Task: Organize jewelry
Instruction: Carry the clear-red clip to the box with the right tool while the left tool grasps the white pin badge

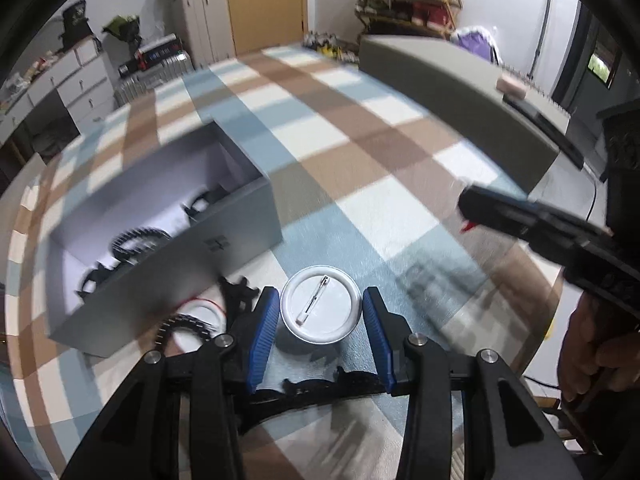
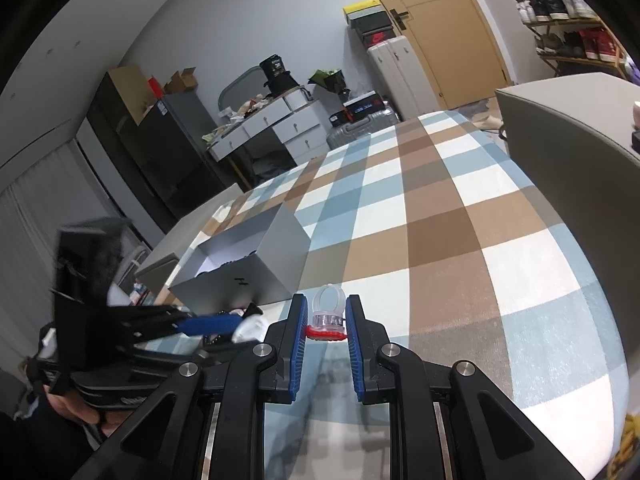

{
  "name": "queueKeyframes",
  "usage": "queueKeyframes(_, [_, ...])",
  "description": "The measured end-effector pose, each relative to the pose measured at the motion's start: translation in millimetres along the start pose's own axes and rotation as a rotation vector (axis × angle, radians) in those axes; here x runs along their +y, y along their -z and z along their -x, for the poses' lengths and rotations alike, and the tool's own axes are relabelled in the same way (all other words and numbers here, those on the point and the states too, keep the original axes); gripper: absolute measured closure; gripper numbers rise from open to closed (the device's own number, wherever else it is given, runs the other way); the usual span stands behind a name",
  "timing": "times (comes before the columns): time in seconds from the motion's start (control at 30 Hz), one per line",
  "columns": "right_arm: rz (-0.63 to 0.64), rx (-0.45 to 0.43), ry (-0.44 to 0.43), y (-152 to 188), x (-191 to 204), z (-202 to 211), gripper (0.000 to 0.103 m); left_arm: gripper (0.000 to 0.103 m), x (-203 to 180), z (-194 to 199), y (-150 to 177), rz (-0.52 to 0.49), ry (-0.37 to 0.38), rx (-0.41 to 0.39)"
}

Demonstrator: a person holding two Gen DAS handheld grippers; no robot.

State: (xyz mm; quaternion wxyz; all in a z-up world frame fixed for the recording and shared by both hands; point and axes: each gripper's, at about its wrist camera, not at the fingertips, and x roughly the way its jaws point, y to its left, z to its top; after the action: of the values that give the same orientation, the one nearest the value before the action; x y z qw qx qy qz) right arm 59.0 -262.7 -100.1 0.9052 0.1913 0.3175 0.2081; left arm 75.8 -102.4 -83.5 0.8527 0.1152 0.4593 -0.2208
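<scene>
My left gripper [image 1: 320, 294] is shut on a round white pin badge [image 1: 308, 320], back side up with its pin showing, held a little above the checked cloth [image 1: 360, 152]. An open grey box [image 1: 168, 248] stands to its left with black hair clips [image 1: 136, 240] inside. Beside the box lie a black claw clip [image 1: 236, 292], a beaded bracelet [image 1: 180, 322] and a second white badge. My right gripper [image 2: 327, 300] is shut on a clear plastic ring with a red base [image 2: 328, 318]. The right gripper [image 1: 476, 208] also shows at the right of the left wrist view.
A black lacy band [image 1: 320, 386] lies on the cloth under the left gripper. A grey padded block [image 1: 460, 92] borders the far right of the table. A person's hand [image 1: 592, 356] grips the right tool. The grey box [image 2: 248, 268] sits left of the right gripper.
</scene>
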Motion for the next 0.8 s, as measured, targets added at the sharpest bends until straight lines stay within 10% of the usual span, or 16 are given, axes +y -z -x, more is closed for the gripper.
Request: queueKeyframes(0.8, [0.147,0.051,-0.186,-58,89,-66,0.084,0.066,104,57,-5,0.268,-0.055,-0.256])
